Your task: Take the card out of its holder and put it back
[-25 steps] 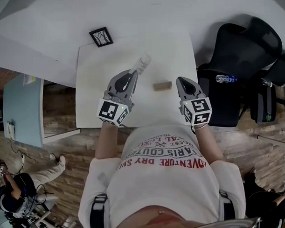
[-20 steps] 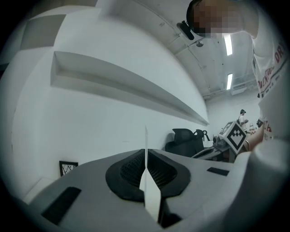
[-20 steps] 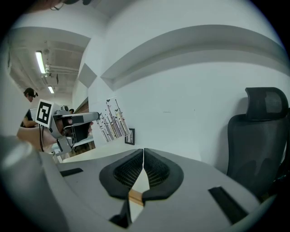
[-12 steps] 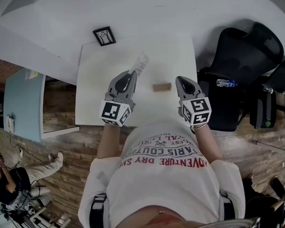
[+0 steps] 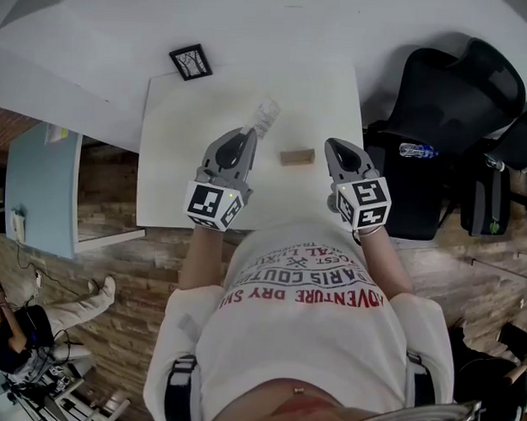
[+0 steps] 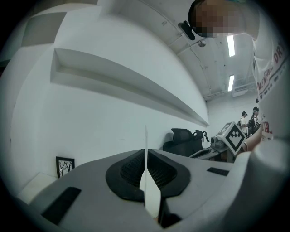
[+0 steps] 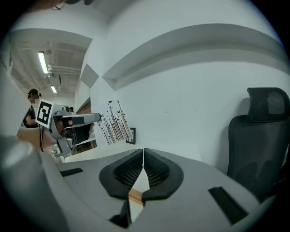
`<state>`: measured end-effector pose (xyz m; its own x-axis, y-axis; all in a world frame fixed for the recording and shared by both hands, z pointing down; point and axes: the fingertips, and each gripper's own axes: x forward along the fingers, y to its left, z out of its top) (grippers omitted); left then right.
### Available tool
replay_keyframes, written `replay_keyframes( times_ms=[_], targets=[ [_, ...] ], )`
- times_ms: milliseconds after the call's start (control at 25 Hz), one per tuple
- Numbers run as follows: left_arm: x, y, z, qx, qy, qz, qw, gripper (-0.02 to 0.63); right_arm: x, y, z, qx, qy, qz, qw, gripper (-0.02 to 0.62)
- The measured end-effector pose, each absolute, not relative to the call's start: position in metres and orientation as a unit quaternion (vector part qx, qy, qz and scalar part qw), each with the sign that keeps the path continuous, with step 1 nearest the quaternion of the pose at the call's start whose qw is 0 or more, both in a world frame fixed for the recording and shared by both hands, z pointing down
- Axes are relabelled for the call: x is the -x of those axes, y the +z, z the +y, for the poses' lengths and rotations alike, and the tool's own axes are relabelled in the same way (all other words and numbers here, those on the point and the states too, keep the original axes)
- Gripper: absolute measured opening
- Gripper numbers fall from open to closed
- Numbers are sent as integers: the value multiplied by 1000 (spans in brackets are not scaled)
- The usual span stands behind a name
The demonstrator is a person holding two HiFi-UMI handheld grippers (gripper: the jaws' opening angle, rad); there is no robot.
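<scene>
Clearly, left hand-held gripper (image 5: 245,136) pinches the card (image 5: 265,117) (clear of the holder (image 5: 297,156)); right hand-held gripper (image 5: 331,146) closed, empty.

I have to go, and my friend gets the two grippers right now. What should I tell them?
Left gripper: shut on the card, which is pinched edge-on between its jaws and held up off the table.
Right gripper: shut and holding nothing, to the right of the holder and not touching it.
Wooden holder: lies on the white table between the two grippers, with no card in it.
Done: the card is out of the holder.
Left: put the card back into the holder, then let go.
</scene>
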<state>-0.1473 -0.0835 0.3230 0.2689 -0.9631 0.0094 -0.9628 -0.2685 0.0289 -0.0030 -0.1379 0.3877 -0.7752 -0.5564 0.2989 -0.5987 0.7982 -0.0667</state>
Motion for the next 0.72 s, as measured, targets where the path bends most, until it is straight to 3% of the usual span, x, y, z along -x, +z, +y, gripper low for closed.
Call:
replay_keyframes(
  times_ms=[480, 720],
  targets=[
    [134, 327, -86, -816, 15, -577, 2, 35, -3, 389, -135, -311, 81, -937, 135, 26],
    [124, 356, -97, -844, 39, -534, 32, 35, -9, 405, -140, -323, 99, -930, 145, 26]
  ],
)
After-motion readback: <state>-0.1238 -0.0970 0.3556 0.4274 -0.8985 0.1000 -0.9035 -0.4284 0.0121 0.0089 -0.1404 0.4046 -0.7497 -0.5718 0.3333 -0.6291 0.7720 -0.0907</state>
